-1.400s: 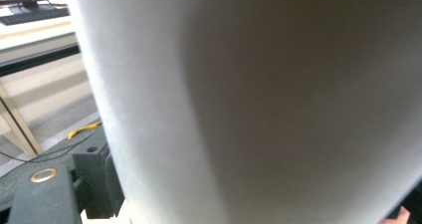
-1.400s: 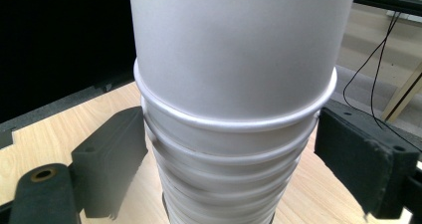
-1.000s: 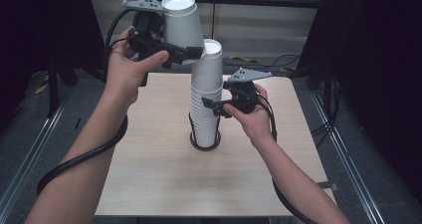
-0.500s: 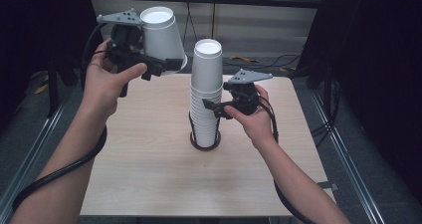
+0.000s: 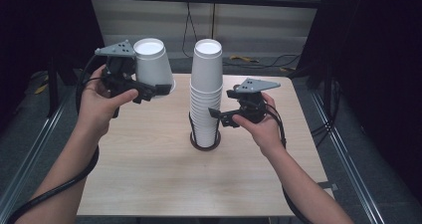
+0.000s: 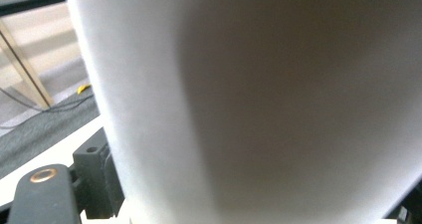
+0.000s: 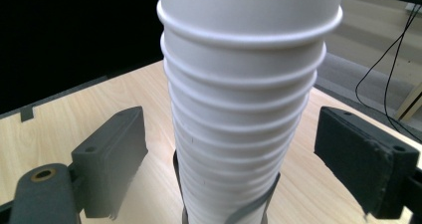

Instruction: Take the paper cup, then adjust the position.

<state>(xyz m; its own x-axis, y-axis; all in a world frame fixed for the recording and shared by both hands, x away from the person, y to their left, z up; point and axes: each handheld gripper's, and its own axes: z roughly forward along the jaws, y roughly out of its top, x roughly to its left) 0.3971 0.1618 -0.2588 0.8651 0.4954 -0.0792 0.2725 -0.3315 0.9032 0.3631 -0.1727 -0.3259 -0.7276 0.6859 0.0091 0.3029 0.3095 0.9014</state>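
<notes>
Lowered leftward, the upturned cup stays clamped in the left hand-held gripper, apart from the stack.

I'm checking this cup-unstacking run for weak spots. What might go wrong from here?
The left gripper holds the single cup upside down in the air near its rim; thin paper may crumple or slip free. The right gripper has its jaws around the cup stack without pressing it, so a nudge from either side might tip the tall stack off its black ring base.

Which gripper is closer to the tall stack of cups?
The right gripper. Its open jaws sit on either side of the stack of cups, while the left gripper holds a single cup off to the side.
</notes>
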